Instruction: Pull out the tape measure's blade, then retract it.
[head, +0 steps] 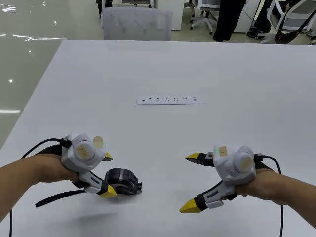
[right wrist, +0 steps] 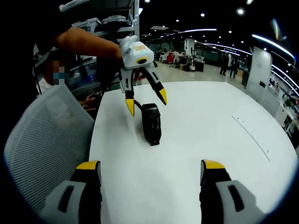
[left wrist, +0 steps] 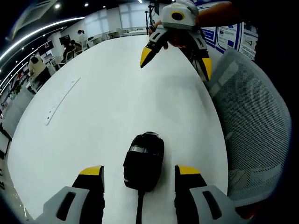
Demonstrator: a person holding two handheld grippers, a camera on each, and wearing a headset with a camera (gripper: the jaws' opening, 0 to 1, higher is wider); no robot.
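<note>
Near the table's (head: 197, 64) front edge, left of middle, lies the tape measure (head: 122, 180). The left gripper (head: 107, 174) is wide open, its tips flanking the tape measure's near end, clamping nothing. The right gripper (head: 190, 182), well apart, gapes empty. A power strip (head: 170, 100) lies mid-table.

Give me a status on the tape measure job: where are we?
Done: nothing yet. The tape measure lies on the table with no blade drawn out of its case.
In hand: the left gripper has its jaws open on either side of the case, with gaps visible in its own view.
Left: grip the case, pull the blade, retract it. The right gripper is open and well clear.
</note>
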